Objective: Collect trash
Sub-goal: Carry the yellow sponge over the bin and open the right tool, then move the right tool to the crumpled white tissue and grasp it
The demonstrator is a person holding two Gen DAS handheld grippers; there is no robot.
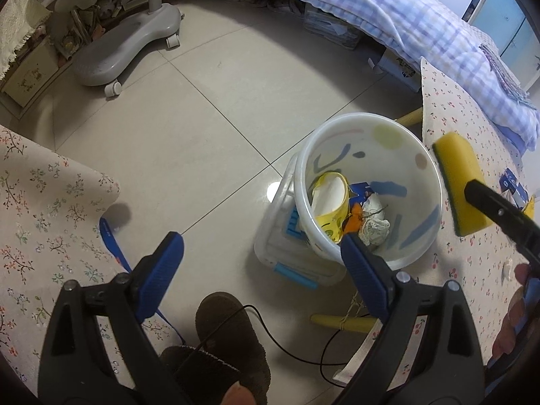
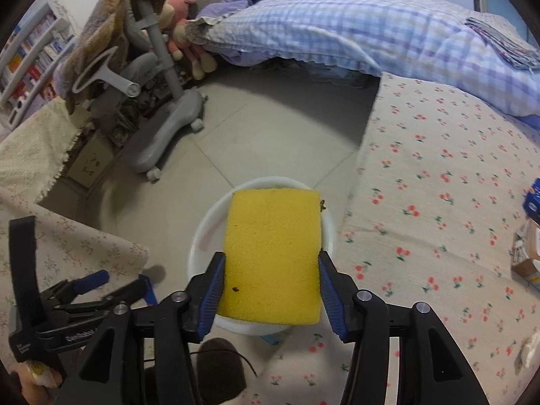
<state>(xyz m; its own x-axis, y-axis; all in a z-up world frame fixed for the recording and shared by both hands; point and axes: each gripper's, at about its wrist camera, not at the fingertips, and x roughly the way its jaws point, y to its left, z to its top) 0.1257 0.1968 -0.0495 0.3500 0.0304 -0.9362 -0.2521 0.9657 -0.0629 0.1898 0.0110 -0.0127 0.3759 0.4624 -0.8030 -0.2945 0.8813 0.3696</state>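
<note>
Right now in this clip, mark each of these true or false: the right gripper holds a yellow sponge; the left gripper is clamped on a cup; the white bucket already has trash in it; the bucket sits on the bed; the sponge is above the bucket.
1. The right gripper holds a yellow sponge. True.
2. The left gripper is clamped on a cup. False: its jaws are open and empty.
3. The white bucket already has trash in it. True: a yellow paper cup and crumpled paper.
4. The bucket sits on the bed. False: it rests on a clear box on the floor.
5. The sponge is above the bucket. True.
</note>
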